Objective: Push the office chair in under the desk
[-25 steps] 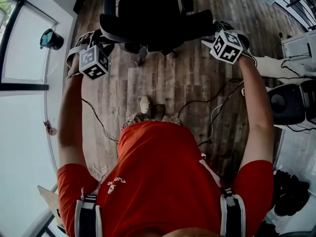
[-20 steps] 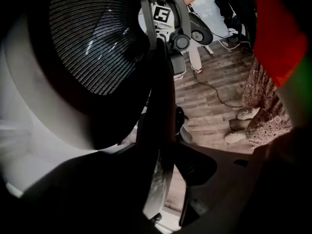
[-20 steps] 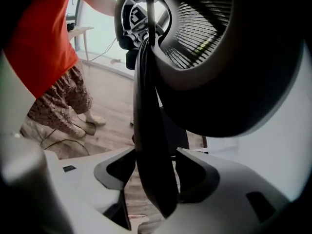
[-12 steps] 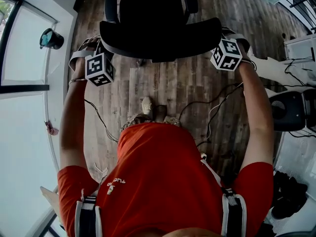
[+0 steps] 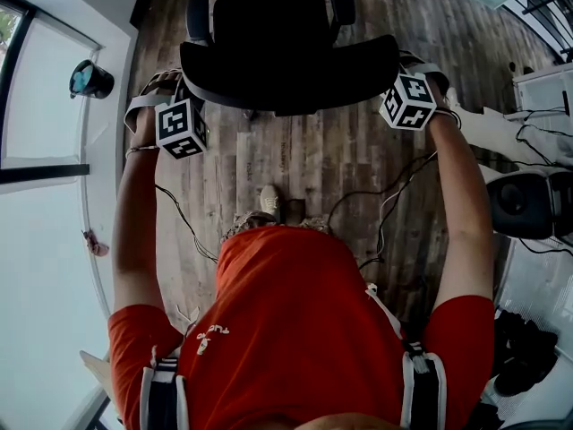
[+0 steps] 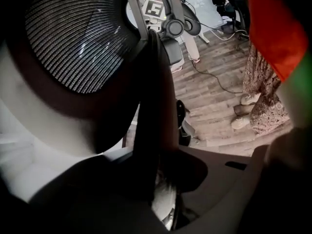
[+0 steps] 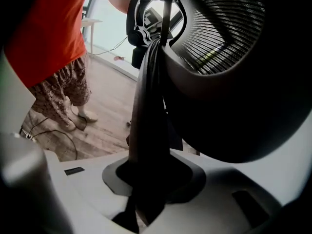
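While left gripper point(image 5: 180, 106) and right gripper point(image 5: 403, 84) clamp the office chair point(image 5: 277, 34), cables point(image 5: 183, 225) lie underfoot.

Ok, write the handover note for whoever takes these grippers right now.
Left gripper: shut on the chair, at the left edge of its backrest.
Right gripper: shut on the backrest's right edge.
Chair: upright on the wood floor, straight ahead of the person, with its back toward them and its seat facing away.
Done: both grips are set.
Left: push the chair forward and in under the desk. The desk does not show clearly in these views, so look up and line up with it before pushing.
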Tool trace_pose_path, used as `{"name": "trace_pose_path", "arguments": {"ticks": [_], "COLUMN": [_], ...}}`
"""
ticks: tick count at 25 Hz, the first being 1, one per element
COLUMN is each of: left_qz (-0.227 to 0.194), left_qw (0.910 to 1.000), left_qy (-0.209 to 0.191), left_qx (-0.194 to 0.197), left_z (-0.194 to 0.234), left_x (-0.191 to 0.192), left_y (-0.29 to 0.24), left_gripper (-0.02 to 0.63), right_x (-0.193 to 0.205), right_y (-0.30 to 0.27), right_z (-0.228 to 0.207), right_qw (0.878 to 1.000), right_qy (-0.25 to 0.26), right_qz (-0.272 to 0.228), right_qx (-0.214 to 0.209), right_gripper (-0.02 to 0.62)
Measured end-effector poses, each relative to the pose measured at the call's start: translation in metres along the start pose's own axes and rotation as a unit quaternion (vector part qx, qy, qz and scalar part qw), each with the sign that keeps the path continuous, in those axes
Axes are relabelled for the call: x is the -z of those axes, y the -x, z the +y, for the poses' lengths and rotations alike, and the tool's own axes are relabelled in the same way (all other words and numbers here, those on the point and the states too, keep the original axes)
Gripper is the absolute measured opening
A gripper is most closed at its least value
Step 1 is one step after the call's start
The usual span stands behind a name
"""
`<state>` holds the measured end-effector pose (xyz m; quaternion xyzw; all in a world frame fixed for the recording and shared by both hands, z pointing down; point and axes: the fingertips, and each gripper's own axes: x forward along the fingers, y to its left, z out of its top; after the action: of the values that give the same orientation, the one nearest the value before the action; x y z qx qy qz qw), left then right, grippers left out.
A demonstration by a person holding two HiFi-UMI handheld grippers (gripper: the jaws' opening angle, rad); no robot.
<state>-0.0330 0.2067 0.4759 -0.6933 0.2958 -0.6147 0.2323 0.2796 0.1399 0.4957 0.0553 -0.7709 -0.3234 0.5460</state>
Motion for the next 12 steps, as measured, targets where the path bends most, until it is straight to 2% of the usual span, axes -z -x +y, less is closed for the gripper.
{"name": "trace_pose_path", "arguments": {"ticks": [6, 12], "left_qz": [-0.004, -0.012], "left_qw": [1.0000, 0.9999], "left_qy": [-0.004, -0.010], "left_qx": [0.007, -0.002], "left_z": [0.028, 0.060], "left_x": [0.022, 0.045], "left_y": [-0.020, -0.043], "left_gripper": [0.083, 0.083], "right_x": [-0.007, -0.026], "right_y": [-0.024, -0.040], "right_z": [-0.031, -0.079], "right_qw": [1.000, 1.000], "right_qy": [-0.007, -0.018], "right_qz": [0.000, 0.001], "right_qx": [-0.004, 0.015], "right_gripper": [0.118, 0.120]}}
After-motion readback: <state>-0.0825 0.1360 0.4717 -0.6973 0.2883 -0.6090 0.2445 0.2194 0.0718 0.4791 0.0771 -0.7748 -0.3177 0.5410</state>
